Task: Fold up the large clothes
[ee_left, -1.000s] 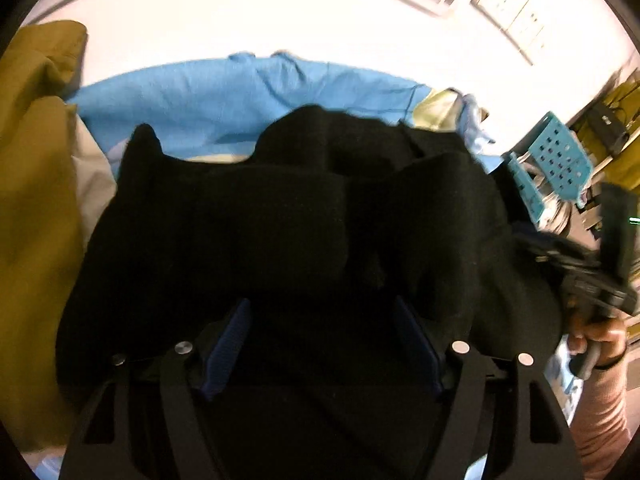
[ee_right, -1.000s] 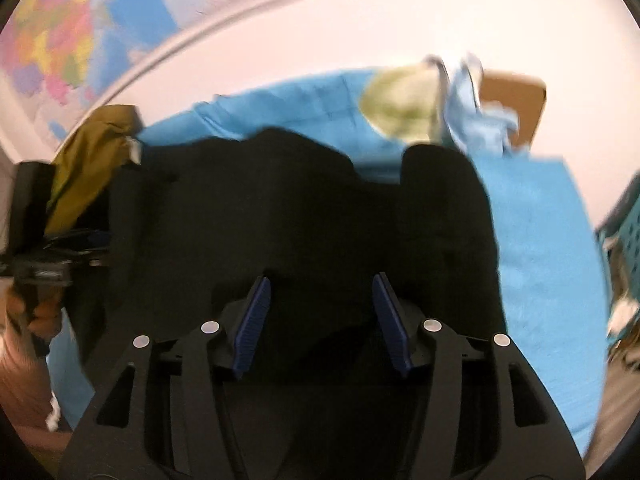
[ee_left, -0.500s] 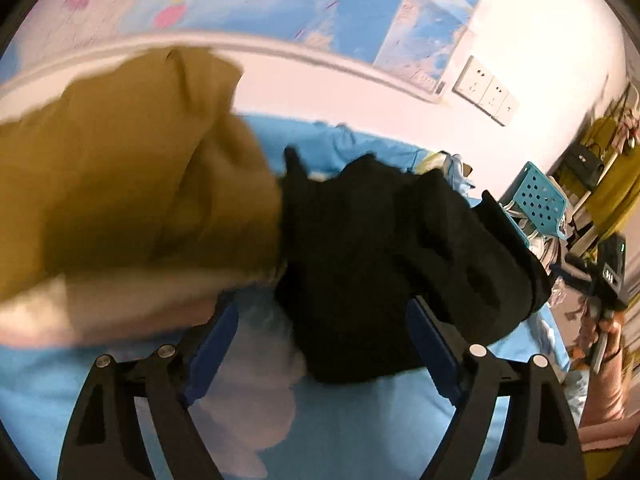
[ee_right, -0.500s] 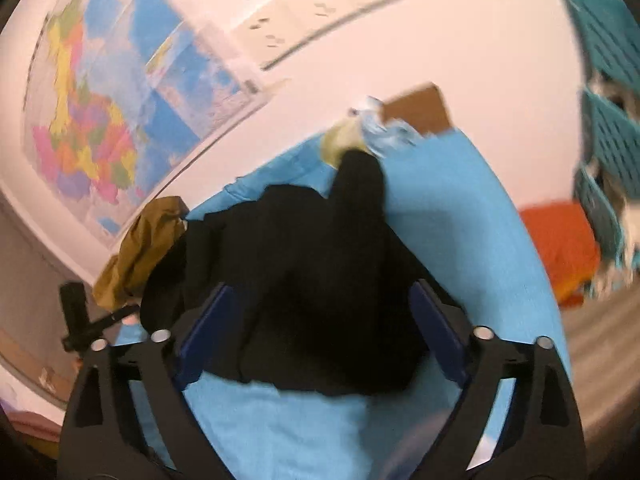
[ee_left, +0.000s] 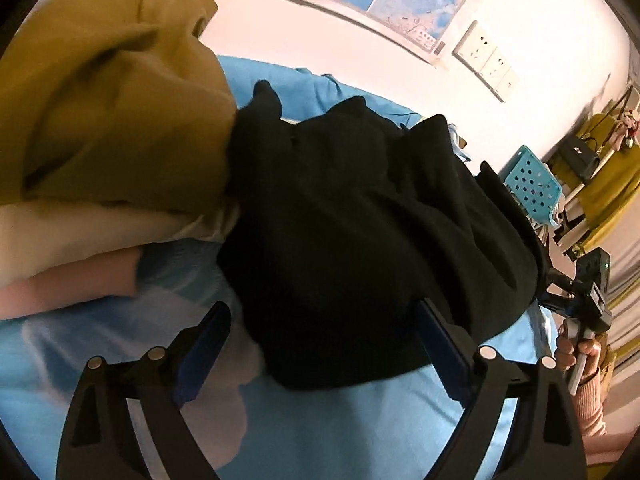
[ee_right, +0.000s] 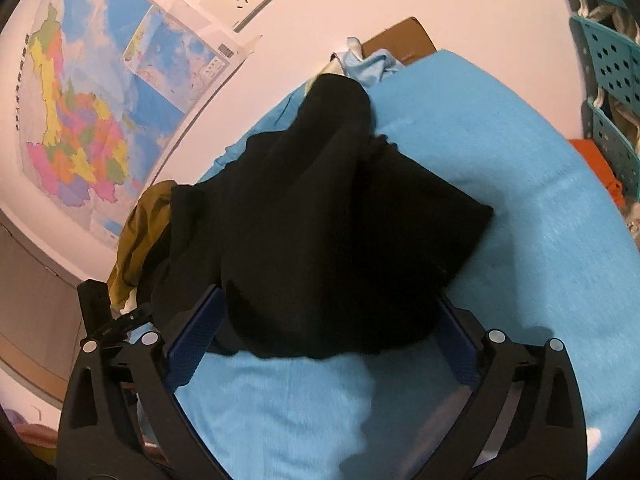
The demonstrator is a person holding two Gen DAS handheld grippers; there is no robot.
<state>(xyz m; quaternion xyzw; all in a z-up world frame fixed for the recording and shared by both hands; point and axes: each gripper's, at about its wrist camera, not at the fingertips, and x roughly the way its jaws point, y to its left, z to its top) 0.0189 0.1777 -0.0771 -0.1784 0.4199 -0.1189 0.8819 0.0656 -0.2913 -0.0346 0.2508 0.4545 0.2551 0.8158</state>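
Note:
A black garment (ee_left: 368, 232) lies bunched in a loose folded heap on the light blue sheet (ee_left: 320, 432); it also shows in the right wrist view (ee_right: 320, 232). My left gripper (ee_left: 324, 352) is open and empty, its blue pads on either side of the garment's near edge, just above the sheet. My right gripper (ee_right: 320, 344) is open and empty at the garment's near edge from the other side. The right gripper in a hand shows at the right edge of the left wrist view (ee_left: 584, 304).
A stack of folded clothes, mustard (ee_left: 104, 92) on cream (ee_left: 80, 232) on pink, lies left of the black garment. A small pile of pale clothes (ee_right: 360, 64) and a brown box (ee_right: 404, 40) sit at the sheet's far end. Teal perforated crates (ee_right: 608, 64) stand at right.
Both grippers have let go of the black garment and drawn back from it with jaws wide. The garment now lies on the sheet beside the mustard stack.

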